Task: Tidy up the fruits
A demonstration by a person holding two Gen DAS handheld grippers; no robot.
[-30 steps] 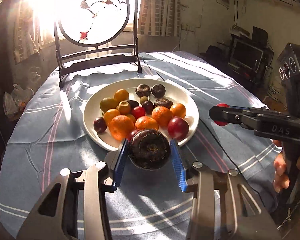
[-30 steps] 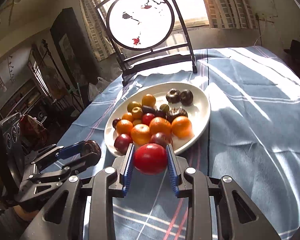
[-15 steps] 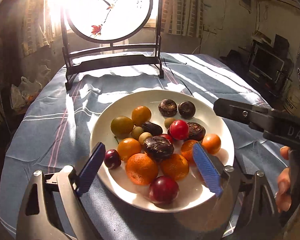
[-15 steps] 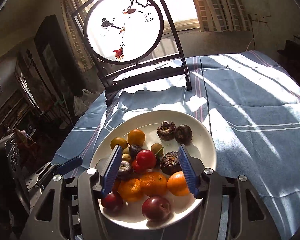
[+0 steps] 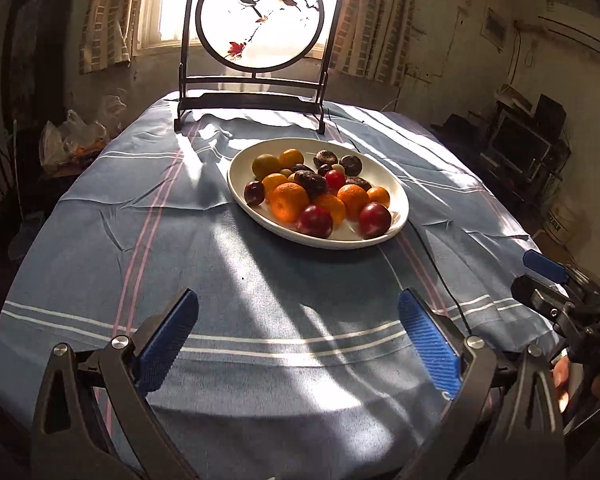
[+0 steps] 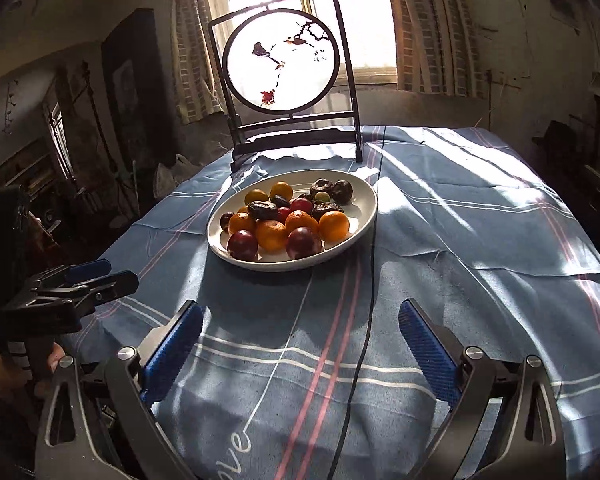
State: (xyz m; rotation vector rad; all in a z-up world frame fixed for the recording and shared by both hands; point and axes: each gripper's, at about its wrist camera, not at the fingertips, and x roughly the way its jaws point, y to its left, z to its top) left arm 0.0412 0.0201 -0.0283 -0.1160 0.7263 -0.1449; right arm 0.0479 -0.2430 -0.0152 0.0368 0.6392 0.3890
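Having drawn back from above the white plate (image 5: 400, 216), the left gripper (image 5: 298, 344) and right gripper (image 6: 300, 344) now hover near it over the blue cloth (image 6: 460, 240), both spread wide and empty, with all the fruits (image 5: 316, 196) piled on the plate.

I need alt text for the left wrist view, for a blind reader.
A white plate piled with oranges, red plums and dark fruits sits on a blue striped tablecloth. The open, empty left gripper frames the foreground; a round bird screen stands behind.
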